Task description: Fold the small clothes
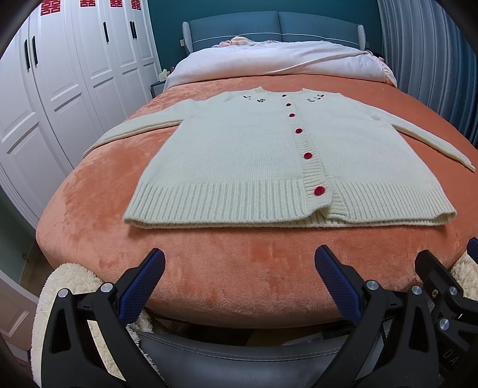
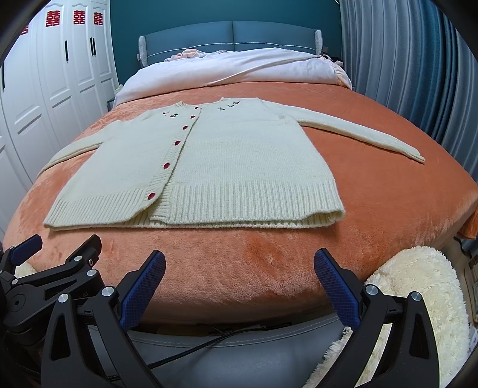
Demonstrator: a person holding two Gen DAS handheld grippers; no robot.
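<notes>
A cream knit cardigan (image 1: 239, 158) with red buttons lies flat and buttoned on the orange blanket (image 1: 239, 268), both sleeves spread out to the sides. It also shows in the right wrist view (image 2: 233, 167). My left gripper (image 1: 239, 262) is open and empty, held short of the cardigan's ribbed hem near the bed's foot edge. My right gripper (image 2: 239, 262) is open and empty, also short of the hem. The right gripper's body shows at the right edge of the left wrist view (image 1: 442, 286); the left gripper's body shows at the left of the right wrist view (image 2: 53, 268).
A white duvet (image 1: 277, 59) is bunched at the head of the bed before a blue headboard (image 1: 269, 27). White wardrobes (image 1: 59, 74) stand at the left, blue curtains (image 2: 403, 59) at the right. Fluffy cream fabric (image 2: 418, 298) and a grey padded edge (image 1: 239, 358) lie below the grippers.
</notes>
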